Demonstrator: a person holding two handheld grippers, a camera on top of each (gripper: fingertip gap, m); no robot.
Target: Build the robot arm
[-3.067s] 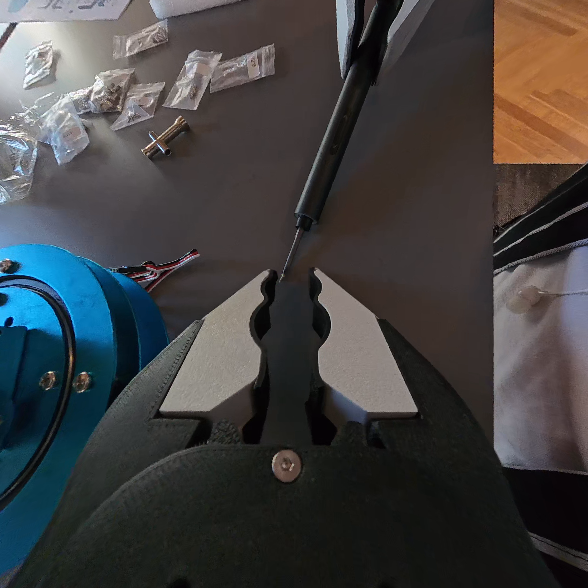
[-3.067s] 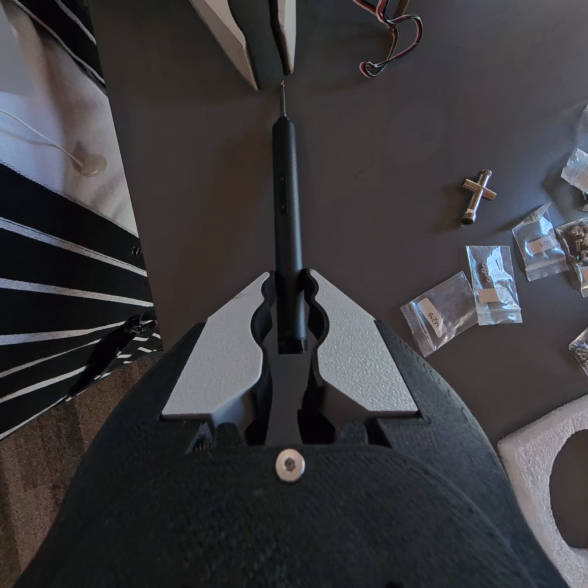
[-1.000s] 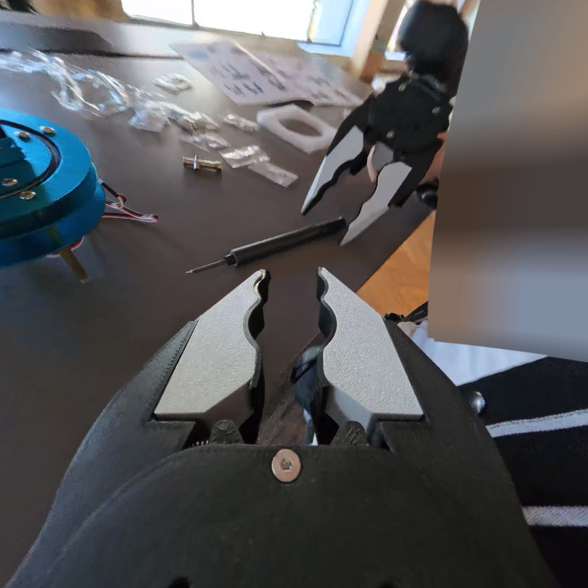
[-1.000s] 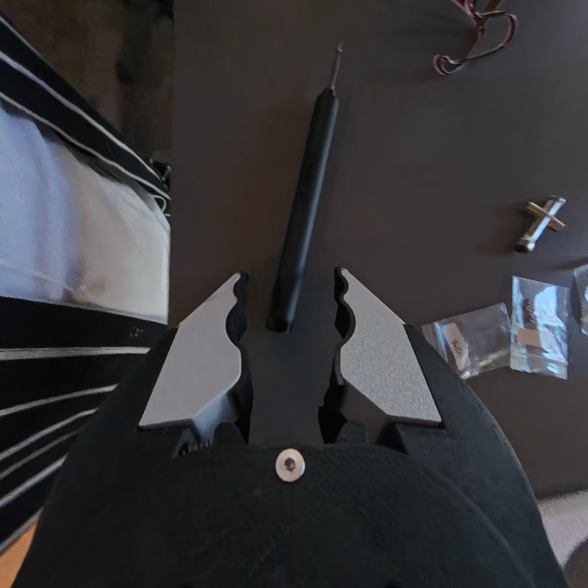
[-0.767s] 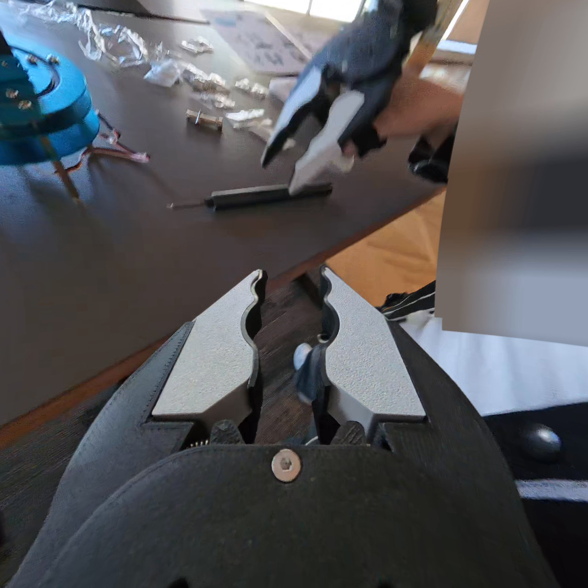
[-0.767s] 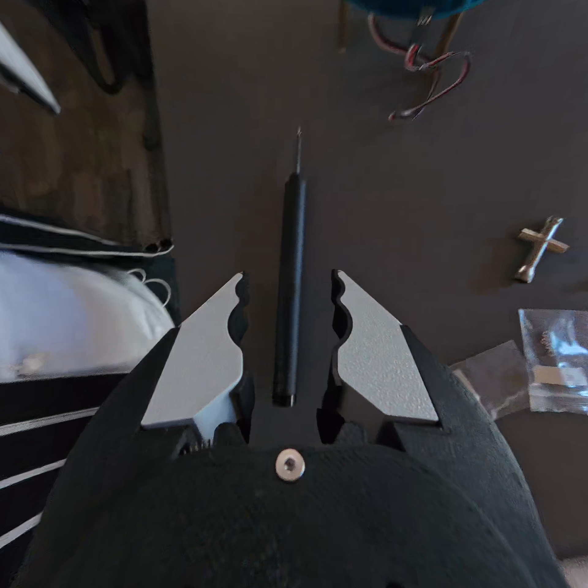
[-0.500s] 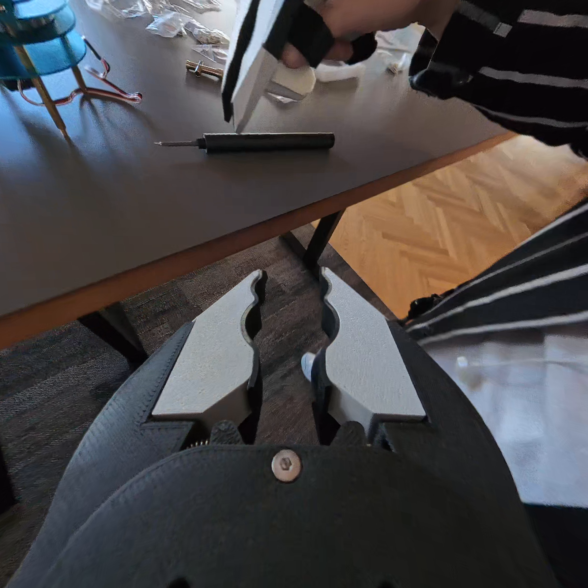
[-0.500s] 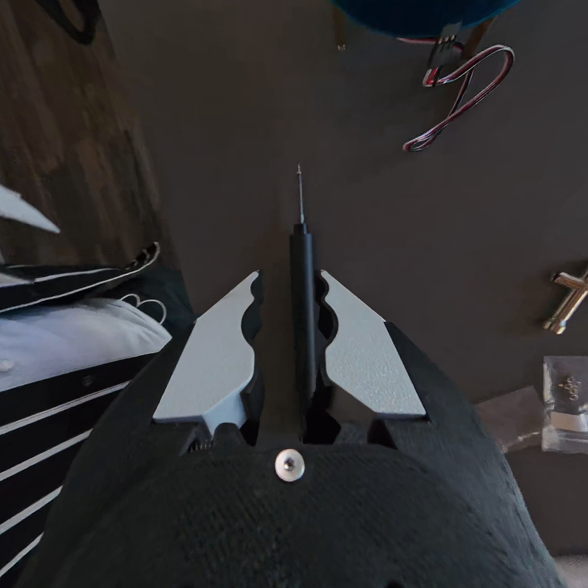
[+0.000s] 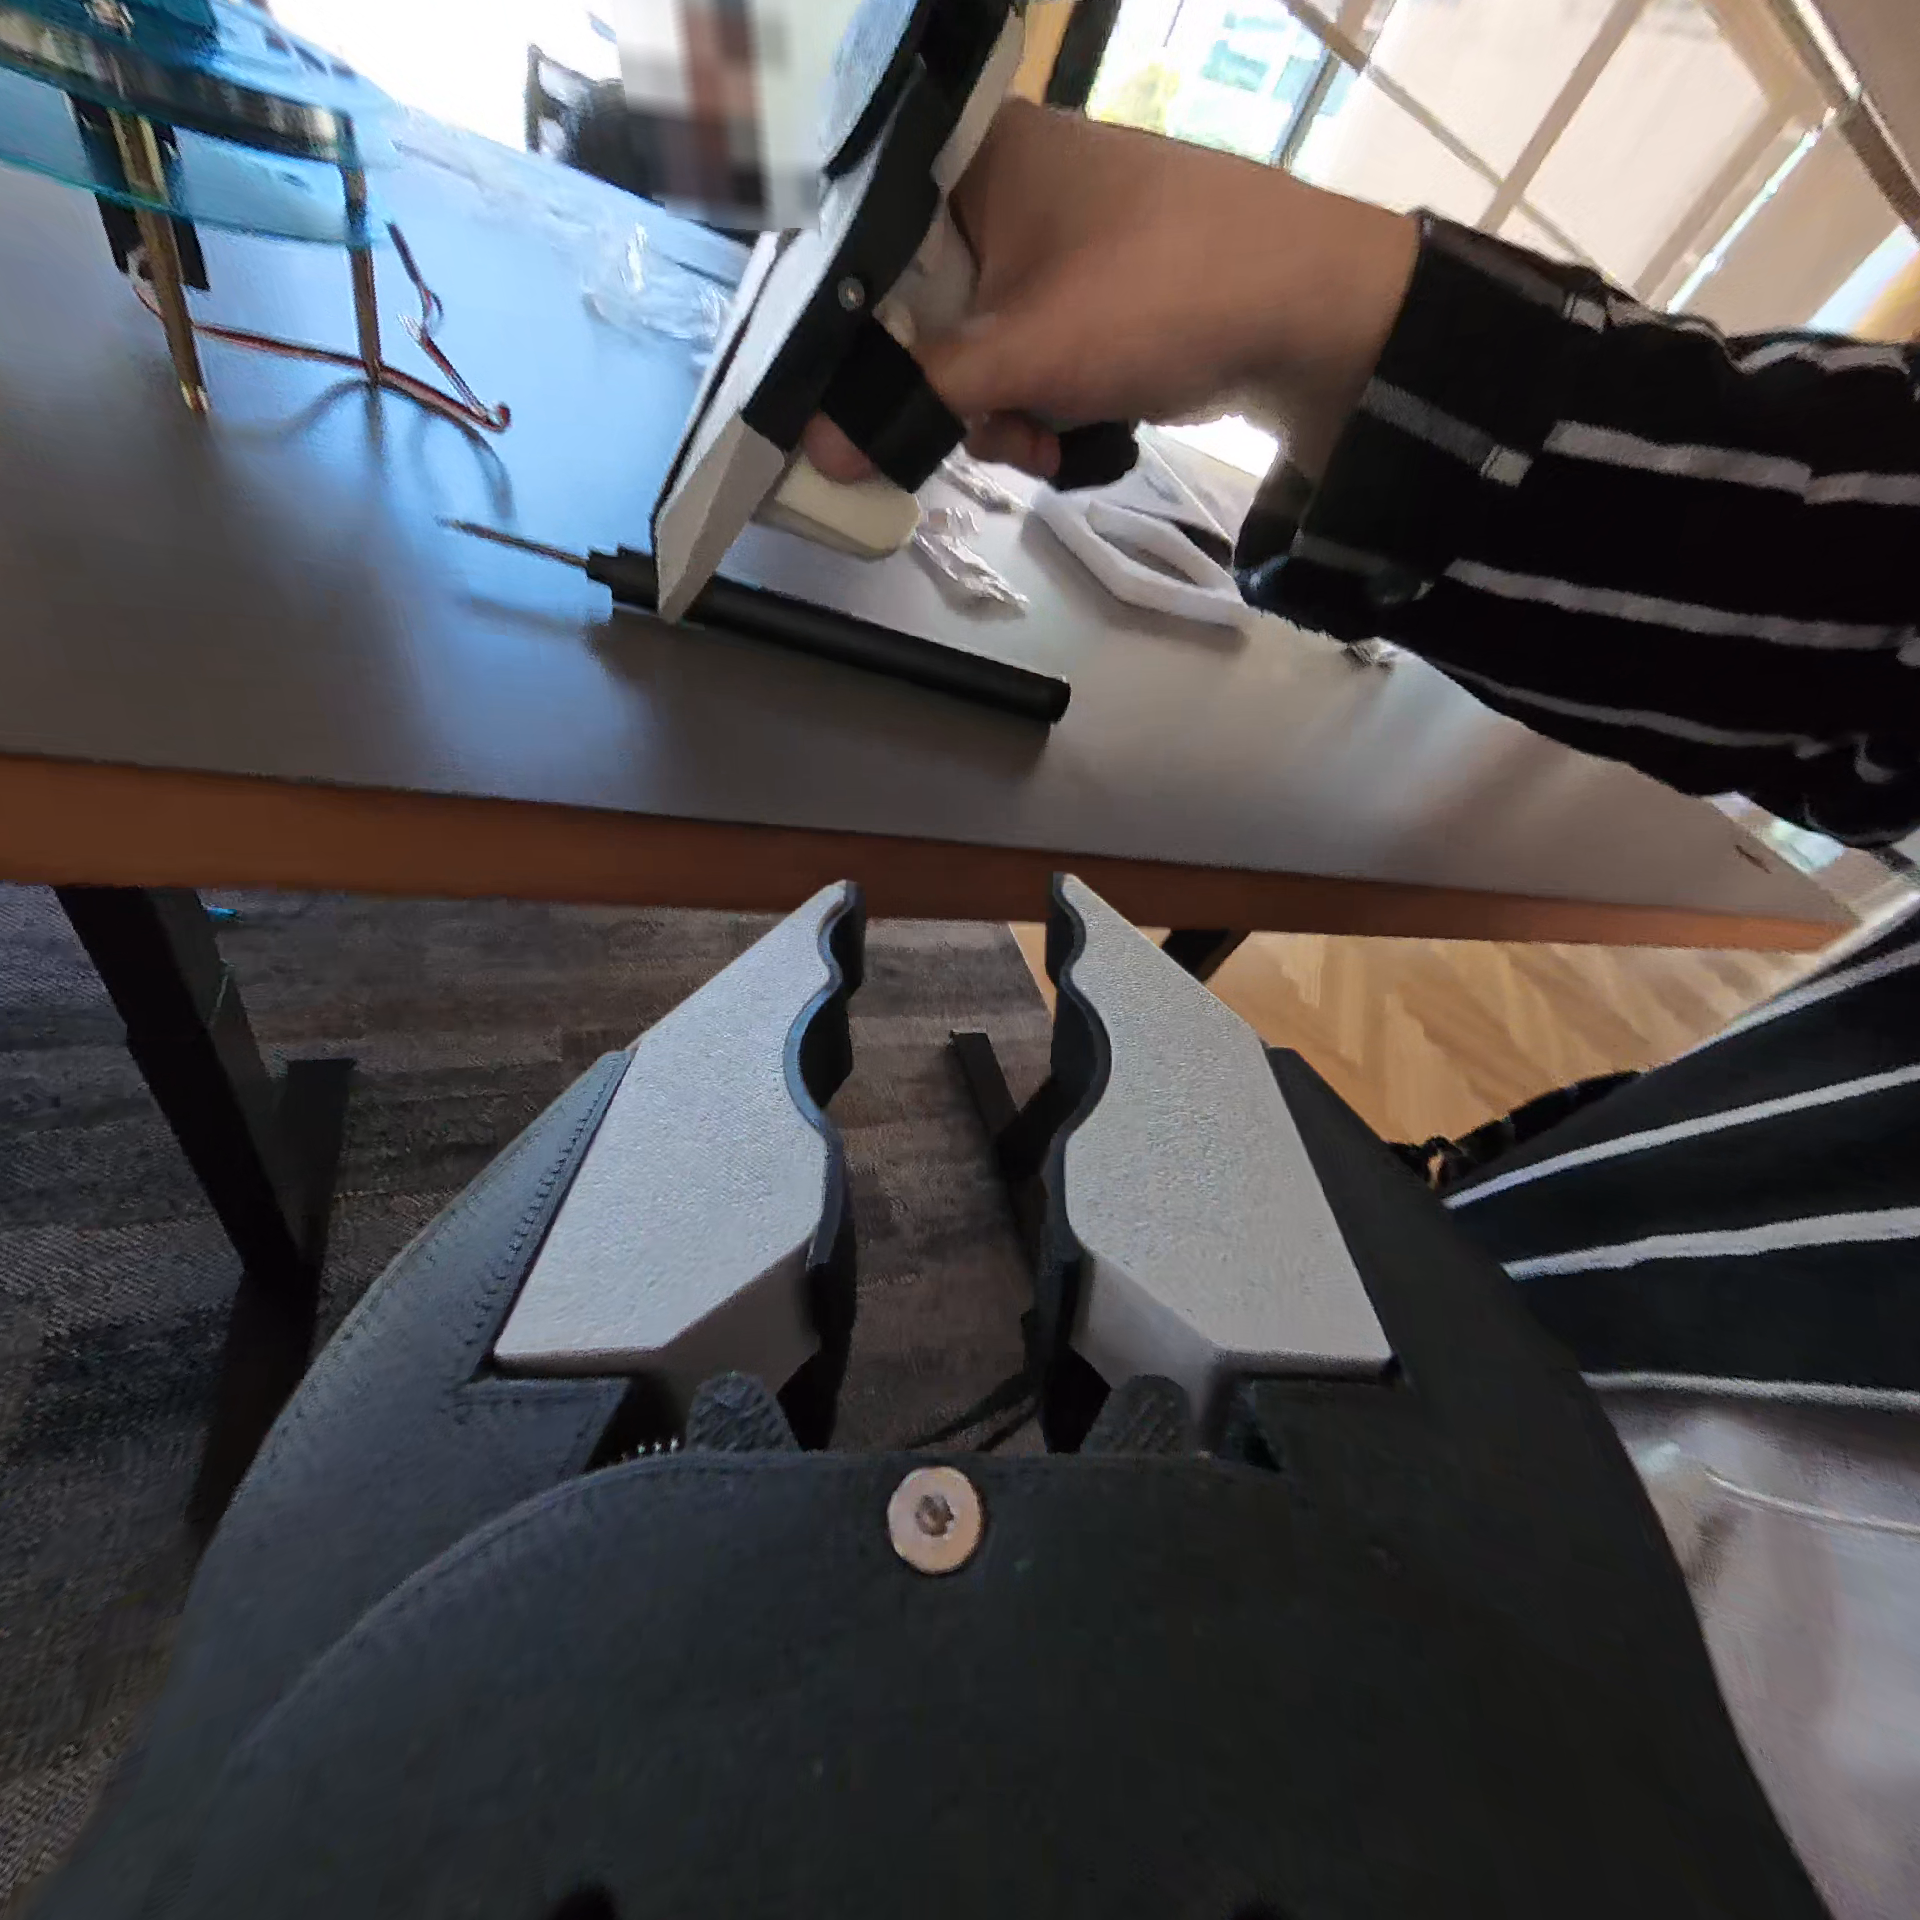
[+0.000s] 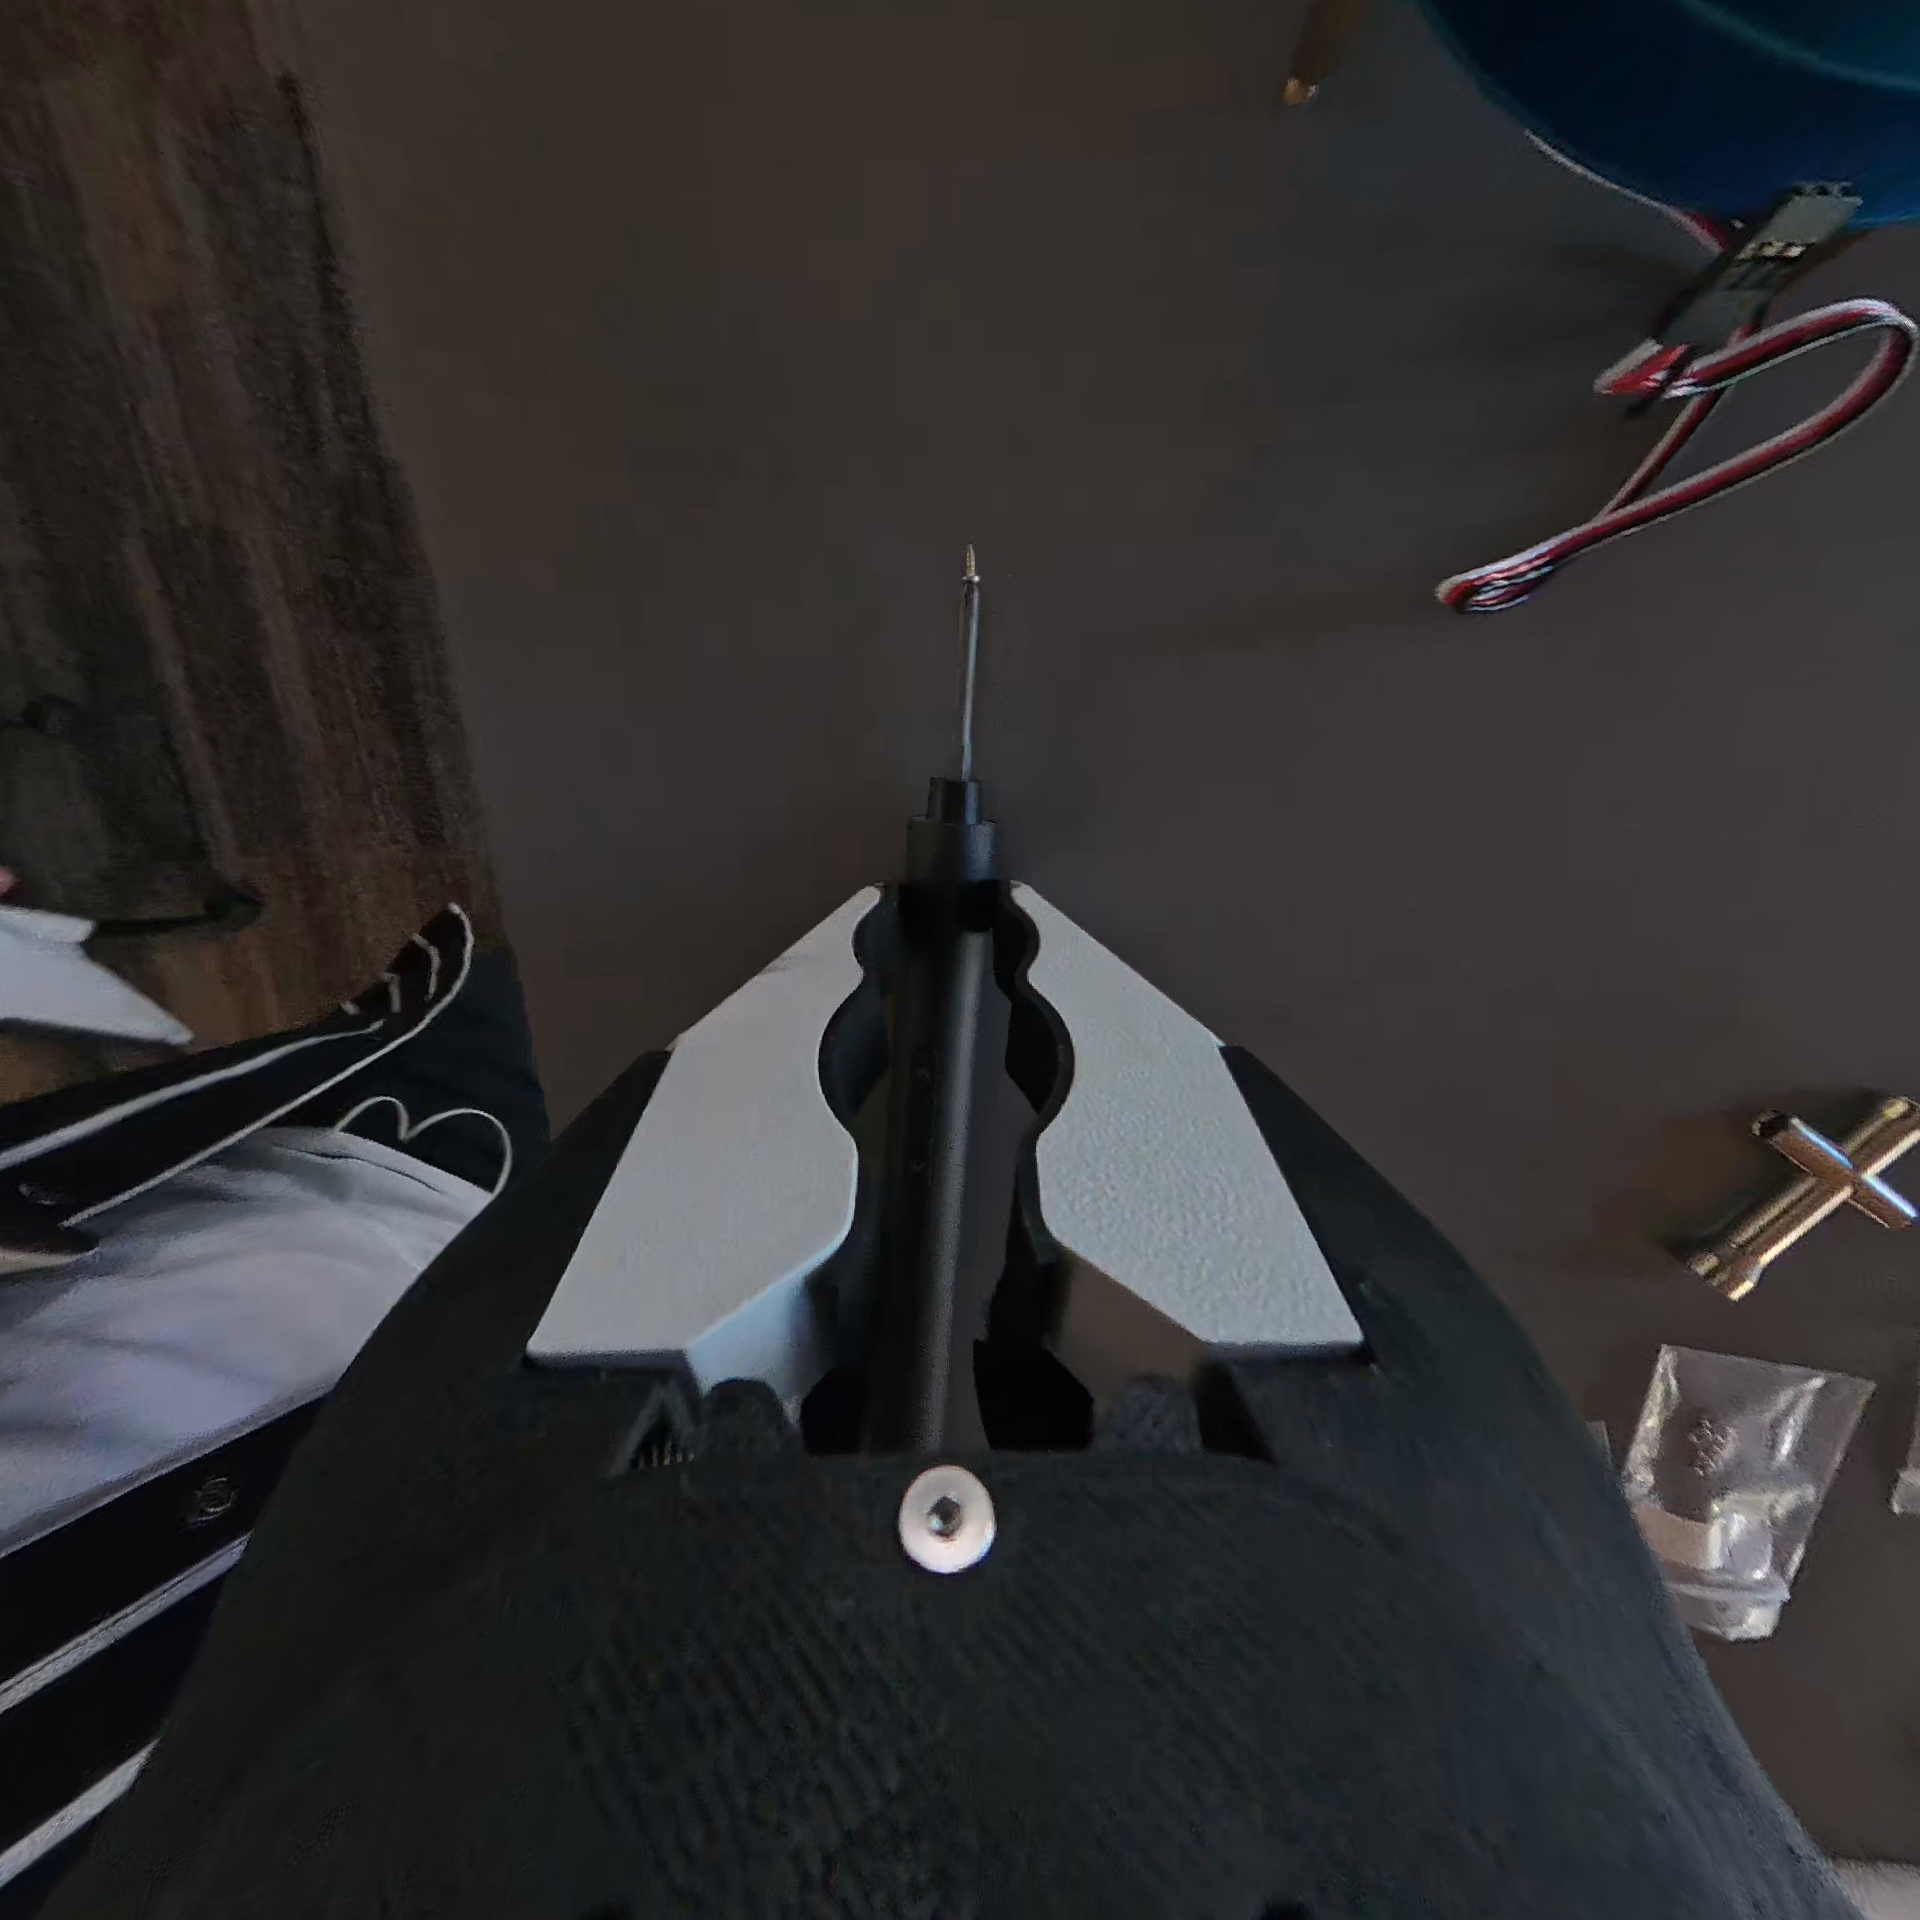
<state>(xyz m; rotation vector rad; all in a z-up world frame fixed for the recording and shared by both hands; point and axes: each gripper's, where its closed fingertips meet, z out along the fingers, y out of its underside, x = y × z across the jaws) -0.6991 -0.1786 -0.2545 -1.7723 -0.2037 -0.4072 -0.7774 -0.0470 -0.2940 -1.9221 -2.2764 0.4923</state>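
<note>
Right gripper (image 10: 943, 904) fingers closed on black screwdriver (image 10: 935, 1143) lying on table (image 10: 1247, 727), bit forward past tips. Left gripper (image 9: 951, 904) part open, empty, below table edge (image 9: 727, 842).

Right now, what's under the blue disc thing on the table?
Under the blue disc, thin brass legs lift it off the dark table, and a red, white and black cable trails out from beneath. Whatever is mounted to its underside is hidden.
</note>
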